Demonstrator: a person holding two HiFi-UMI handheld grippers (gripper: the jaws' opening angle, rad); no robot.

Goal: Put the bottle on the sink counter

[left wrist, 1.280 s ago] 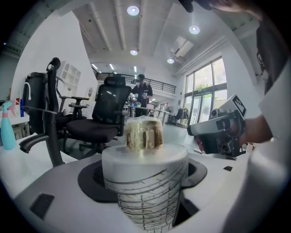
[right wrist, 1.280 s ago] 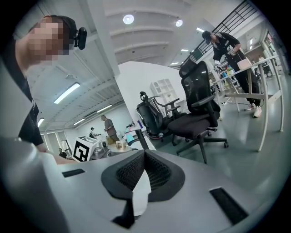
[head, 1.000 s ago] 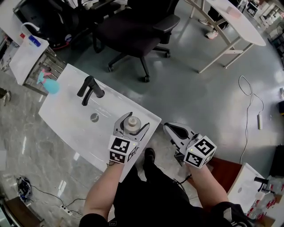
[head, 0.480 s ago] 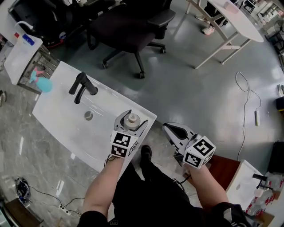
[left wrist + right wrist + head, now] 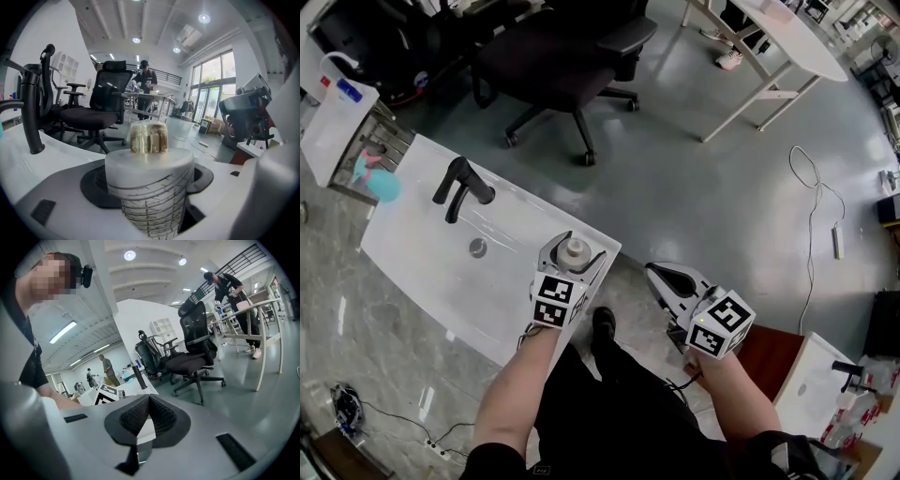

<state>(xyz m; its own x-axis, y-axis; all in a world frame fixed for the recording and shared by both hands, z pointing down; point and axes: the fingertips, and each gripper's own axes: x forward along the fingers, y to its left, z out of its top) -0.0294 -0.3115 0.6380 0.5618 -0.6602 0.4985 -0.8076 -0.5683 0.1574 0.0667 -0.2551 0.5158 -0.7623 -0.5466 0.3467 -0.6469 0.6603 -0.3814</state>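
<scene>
A bottle [image 5: 576, 250] with a round white top stands upright between the jaws of my left gripper [image 5: 573, 256], which is shut on it. It is over the right end of the white sink counter [image 5: 412, 272], close to the corner; whether it touches the surface cannot be told. In the left gripper view the bottle [image 5: 149, 187] fills the middle, a clear wrapped nozzle on top, with the black faucet [image 5: 30, 112] at the left. My right gripper [image 5: 662, 276] is shut and empty over the floor, right of the counter. Its dark pads [image 5: 159, 416] meet.
A black faucet [image 5: 459, 187] and drain [image 5: 477, 247] lie left of the bottle. A teal object [image 5: 380, 183] and a white container [image 5: 333, 117] sit past the counter's left end. A black office chair [image 5: 562, 56], a white table [image 5: 778, 37] and a floor cable [image 5: 825, 206] lie beyond.
The head view has shifted, so the counter sits further left. The left gripper still holds the bottle, now a little nearer the counter's right corner. The right gripper has hardly moved.
</scene>
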